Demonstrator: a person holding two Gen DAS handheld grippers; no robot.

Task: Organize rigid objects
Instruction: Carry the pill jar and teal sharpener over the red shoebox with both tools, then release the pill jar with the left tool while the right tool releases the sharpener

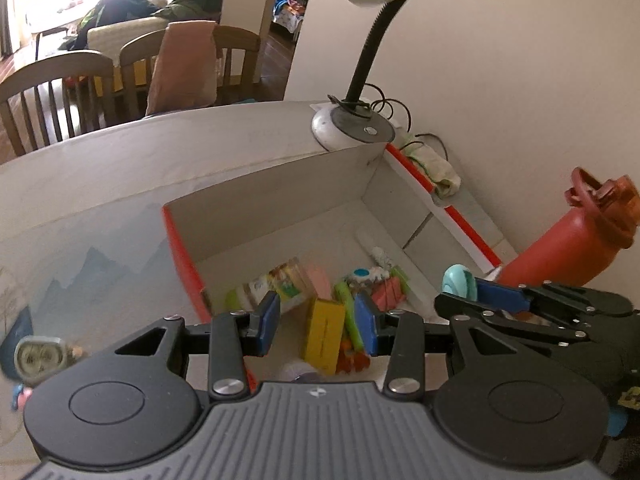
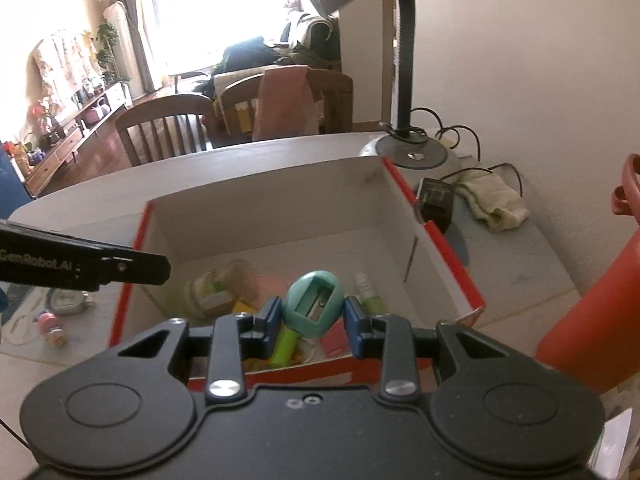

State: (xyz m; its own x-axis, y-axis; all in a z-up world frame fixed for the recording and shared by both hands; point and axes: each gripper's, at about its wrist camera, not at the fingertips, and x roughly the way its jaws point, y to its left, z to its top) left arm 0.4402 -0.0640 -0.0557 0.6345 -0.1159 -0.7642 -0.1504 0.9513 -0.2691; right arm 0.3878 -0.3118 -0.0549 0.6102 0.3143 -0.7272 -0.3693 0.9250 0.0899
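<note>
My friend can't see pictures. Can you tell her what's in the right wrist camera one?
The right claw grips a teal egg-shaped pencil sharpener above an open white box with red edges, where small stationery already lies. A red bottle and a desk lamp stand beside the box.

Right tool [image 2: 309, 317] clamped on a teal egg-shaped pencil sharpener [image 2: 314, 309], held above the near end of an open red-and-white box [image 2: 448, 256]. Inside the box: a clear jar [image 2: 218, 286], a green marker [image 2: 285, 346], a pink block [image 2: 334, 338]. Left tool [image 2: 120, 268] at the box's left rim. Red bottle [image 2: 592, 312] at right; lamp base [image 2: 412, 154] behind, on the table [image 2: 100, 196].
</note>
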